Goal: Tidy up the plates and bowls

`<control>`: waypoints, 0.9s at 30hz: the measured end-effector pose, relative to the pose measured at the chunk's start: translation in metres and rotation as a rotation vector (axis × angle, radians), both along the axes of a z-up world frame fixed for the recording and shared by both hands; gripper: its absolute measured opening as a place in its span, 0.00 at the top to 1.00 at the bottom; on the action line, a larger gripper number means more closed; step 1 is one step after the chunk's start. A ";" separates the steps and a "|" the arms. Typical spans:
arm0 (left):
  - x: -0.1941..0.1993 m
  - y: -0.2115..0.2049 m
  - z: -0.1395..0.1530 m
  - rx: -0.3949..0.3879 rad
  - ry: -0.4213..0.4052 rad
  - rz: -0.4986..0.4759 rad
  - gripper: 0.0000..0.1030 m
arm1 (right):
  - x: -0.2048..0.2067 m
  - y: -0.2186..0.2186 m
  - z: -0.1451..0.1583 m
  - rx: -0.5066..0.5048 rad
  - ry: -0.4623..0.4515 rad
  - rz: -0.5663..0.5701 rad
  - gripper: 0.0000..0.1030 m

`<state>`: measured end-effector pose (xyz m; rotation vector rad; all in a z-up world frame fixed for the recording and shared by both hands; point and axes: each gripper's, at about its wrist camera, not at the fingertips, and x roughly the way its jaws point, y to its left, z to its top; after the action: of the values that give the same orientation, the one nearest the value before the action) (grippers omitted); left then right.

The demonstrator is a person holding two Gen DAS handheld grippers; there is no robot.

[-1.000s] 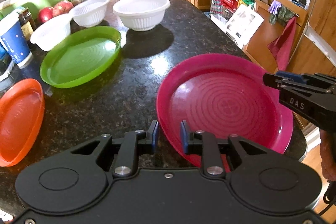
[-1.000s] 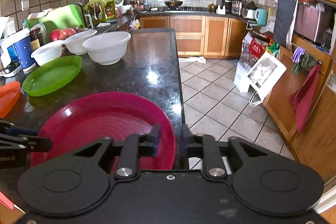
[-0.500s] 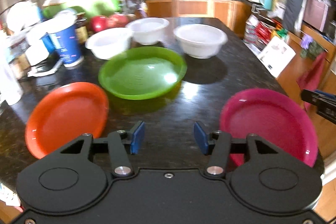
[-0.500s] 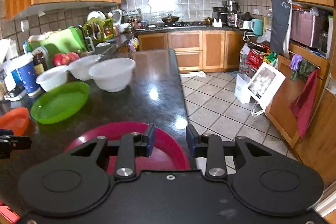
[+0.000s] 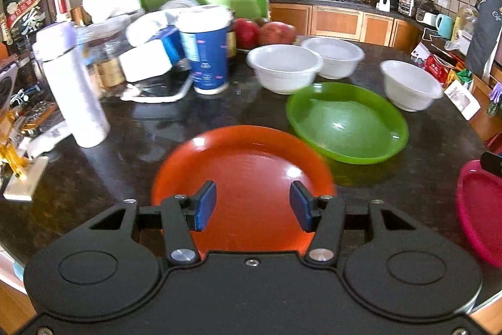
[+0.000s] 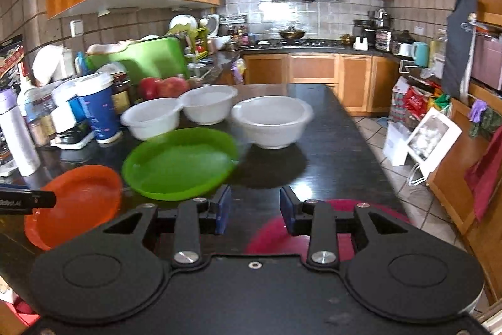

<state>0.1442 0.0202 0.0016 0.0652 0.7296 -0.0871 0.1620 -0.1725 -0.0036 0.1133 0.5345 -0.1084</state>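
Note:
My left gripper is open and empty, hovering over the near part of the orange plate. The green plate lies behind it to the right, the pink plate at the right edge. Three white bowls stand behind the green plate. My right gripper is open and empty above the counter, with the pink plate just below its right finger. The right wrist view also shows the orange plate, the green plate and the bowls.
A blue cup, a white bottle, boxes and red fruit crowd the counter's left and back. The dark counter drops off on the right to a tiled floor with bags and cupboards.
My left gripper swung left from the pink plate to over the orange plate and opened wider. My right gripper let go of the pink plate, opened and rose.

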 end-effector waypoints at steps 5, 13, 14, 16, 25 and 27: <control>0.010 0.036 -0.003 0.010 0.016 -0.005 0.43 | 0.017 0.054 0.001 0.031 0.013 0.048 0.64; 0.021 0.061 -0.015 0.031 0.042 -0.089 0.44 | 0.044 0.119 -0.011 0.026 0.051 0.082 0.64; 0.025 0.066 -0.016 0.028 0.047 -0.100 0.44 | 0.047 0.124 -0.013 0.024 0.058 0.078 0.64; 0.029 0.071 -0.019 0.026 0.054 -0.122 0.44 | 0.049 0.136 -0.018 0.022 0.074 0.059 0.64; 0.043 0.080 -0.025 0.020 0.068 -0.206 0.45 | 0.067 0.156 -0.034 0.023 0.122 -0.024 0.64; 0.045 0.081 -0.026 0.023 0.065 -0.216 0.48 | 0.069 0.158 -0.036 0.023 0.128 -0.035 0.66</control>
<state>0.1889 0.1010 -0.0239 0.1638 0.7872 -0.2882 0.2305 -0.0145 -0.0394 0.1388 0.6615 -0.1446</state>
